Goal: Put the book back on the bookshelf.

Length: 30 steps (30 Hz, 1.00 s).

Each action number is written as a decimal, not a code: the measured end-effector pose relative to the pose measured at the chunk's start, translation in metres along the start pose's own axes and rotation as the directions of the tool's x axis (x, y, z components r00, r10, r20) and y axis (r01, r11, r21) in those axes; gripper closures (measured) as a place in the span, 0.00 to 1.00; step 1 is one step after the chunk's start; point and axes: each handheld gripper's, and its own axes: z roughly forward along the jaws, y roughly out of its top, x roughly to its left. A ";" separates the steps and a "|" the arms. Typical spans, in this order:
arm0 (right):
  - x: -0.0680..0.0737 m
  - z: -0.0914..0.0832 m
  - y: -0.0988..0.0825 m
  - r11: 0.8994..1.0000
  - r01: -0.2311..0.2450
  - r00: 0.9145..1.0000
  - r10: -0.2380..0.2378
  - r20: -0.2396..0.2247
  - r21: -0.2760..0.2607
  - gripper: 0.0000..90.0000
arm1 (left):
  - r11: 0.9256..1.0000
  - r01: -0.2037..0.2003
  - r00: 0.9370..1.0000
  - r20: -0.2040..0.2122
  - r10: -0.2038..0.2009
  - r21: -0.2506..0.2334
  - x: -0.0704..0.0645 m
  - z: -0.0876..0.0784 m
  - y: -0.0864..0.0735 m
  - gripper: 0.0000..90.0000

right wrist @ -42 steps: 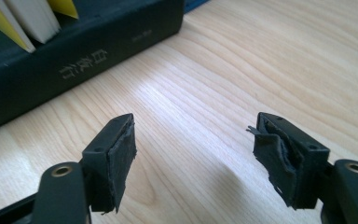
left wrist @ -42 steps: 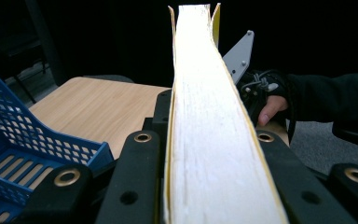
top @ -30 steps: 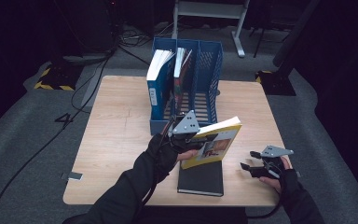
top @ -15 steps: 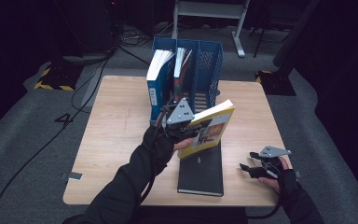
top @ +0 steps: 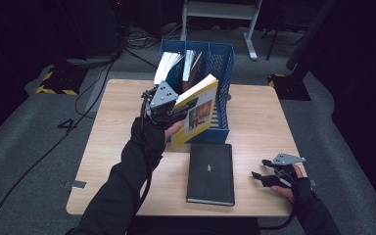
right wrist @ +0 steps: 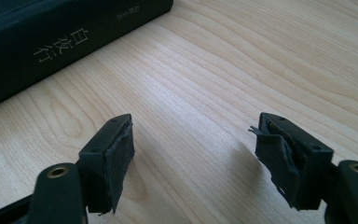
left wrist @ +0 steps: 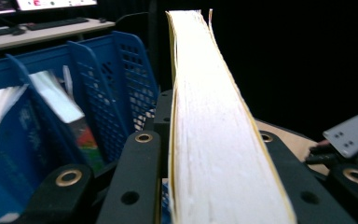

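My left gripper [top: 176, 113] is shut on a yellow-covered book [top: 196, 111], which it holds tilted in the air just in front of the blue file rack [top: 225, 63]. Along that gripper's own jaws the book's pale page edge [left wrist: 209, 140] runs up between the two black jaws, with the rack's blue dividers [left wrist: 107, 93] at the left. A black hardcover book [top: 210, 172] lies flat on the wooden table [top: 112, 147]. My right gripper [top: 260, 177] rests low over the table at the right, open with nothing between its pads [right wrist: 116, 149]; the black book's spine [right wrist: 65, 37] lies ahead of it.
The blue rack holds a blue-and-white binder [top: 169, 66] in its left slot and other books [top: 192, 61] in the middle slot; its right slot looks free. A grey metal stand [top: 220, 10] and cables [top: 98, 88] lie on the floor beyond the table.
My left gripper has lifted the yellow book off the black one and carried it up and away toward the rack. The right gripper has stayed put.
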 end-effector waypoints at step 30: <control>0.001 0.000 -0.001 1.000 0.003 1.000 -0.003 0.008 0.003 0.33 | 0.992 0.082 0.968 -0.246 -0.058 0.092 0.031 0.068 0.016 0.84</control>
